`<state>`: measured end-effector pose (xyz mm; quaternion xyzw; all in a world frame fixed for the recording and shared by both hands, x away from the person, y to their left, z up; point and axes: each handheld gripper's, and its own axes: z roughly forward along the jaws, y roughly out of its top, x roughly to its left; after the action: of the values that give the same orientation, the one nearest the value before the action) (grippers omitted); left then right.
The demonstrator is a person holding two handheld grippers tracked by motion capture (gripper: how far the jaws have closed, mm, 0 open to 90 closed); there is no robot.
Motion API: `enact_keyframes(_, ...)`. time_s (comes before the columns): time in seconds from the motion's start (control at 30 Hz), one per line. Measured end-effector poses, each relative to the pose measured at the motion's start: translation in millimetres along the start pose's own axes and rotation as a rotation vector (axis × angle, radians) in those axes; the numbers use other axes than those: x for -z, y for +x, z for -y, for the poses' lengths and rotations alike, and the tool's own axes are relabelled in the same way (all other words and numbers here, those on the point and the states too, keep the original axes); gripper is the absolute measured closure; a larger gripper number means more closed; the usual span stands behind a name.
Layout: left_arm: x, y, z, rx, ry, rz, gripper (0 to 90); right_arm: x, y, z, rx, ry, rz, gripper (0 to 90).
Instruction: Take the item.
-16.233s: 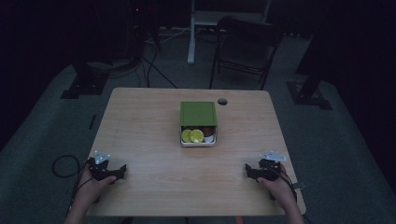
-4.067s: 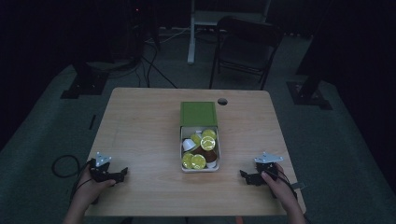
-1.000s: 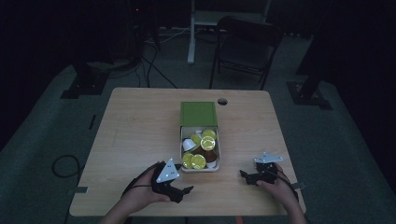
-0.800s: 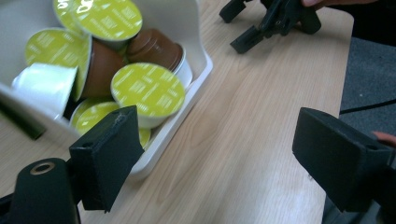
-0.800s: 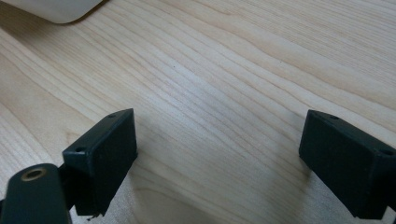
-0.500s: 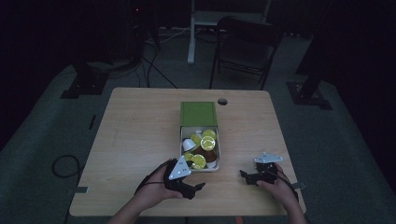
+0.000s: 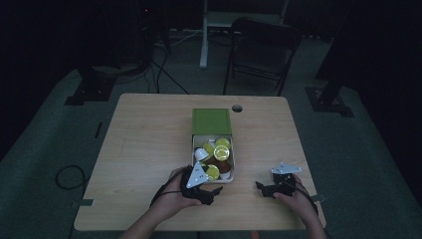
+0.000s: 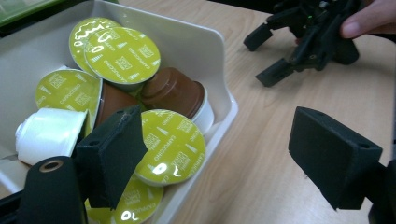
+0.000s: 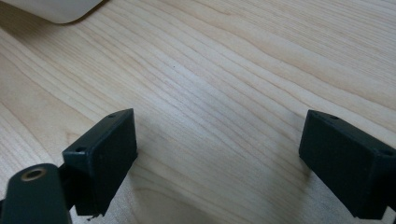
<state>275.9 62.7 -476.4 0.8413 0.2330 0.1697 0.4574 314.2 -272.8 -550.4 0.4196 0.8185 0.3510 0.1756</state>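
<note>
We have the left gripper (image 8: 219, 158) at the near corner of the white plastic drawer tray (image 8: 205, 46), which slides out of the green box (image 7: 211, 121) near the middle of the wooden surface (image 7: 149, 149). Its fingers have just been narrowing yet stand apart, pinching nothing: one hangs over the capsules, the other outside the tray wall above bare wood. The likely target is the lime-green foil-lidded coffee capsule (image 8: 170, 147) lying tilted at the tray's near end, at about 9 o'clock from the outer finger (image 8: 334, 156). To do this well, we should shift toward 9 o'clock so both fingers clear the wall, bracket the capsule's rim, then close gently so the foil is not crushed. The right gripper (image 7: 271, 188) rests at 3 o'clock from the tray, fingers spread over bare wood.

The tray's lower layer is buried under capsules, the box covers its far end, and the dim high view blurs the print.
</note>
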Motion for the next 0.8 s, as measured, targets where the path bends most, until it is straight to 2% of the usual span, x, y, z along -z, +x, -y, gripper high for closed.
enact_keyframes(0.03, 0.0, 0.0, 0.0, 0.0, 0.0, 0.0, 18.5, 0.0, 0.0, 0.0, 0.0, 0.0, 0.0, 10.8)
enact_keyframes(0.07, -4.6, 0.9, -0.9, -0.012, 0.005, -0.031, 18.5, 0.0, 0.0, 0.0, 0.0, 0.0, 0.0, 10.8)
enact_keyframes(0.4, -15.8, 3.3, -2.1, 0.011, 0.026, -0.1, 18.5, 0.0, 0.0, 0.0, 0.0, 0.0, 0.0, 10.8)
enact_keyframes(0.57, -18.9, 4.7, -2.0, -0.012, 0.047, -0.141, 18.5, 0.0, 0.0, 0.0, 0.0, 0.0, 0.0, 10.9)
enact_keyframes(0.8, -25.8, 3.3, 0.6, -0.02, 0.077, -0.135, 18.6, 0.0, 0.0, 0.0, 0.0, 0.0, 0.0, 10.8)
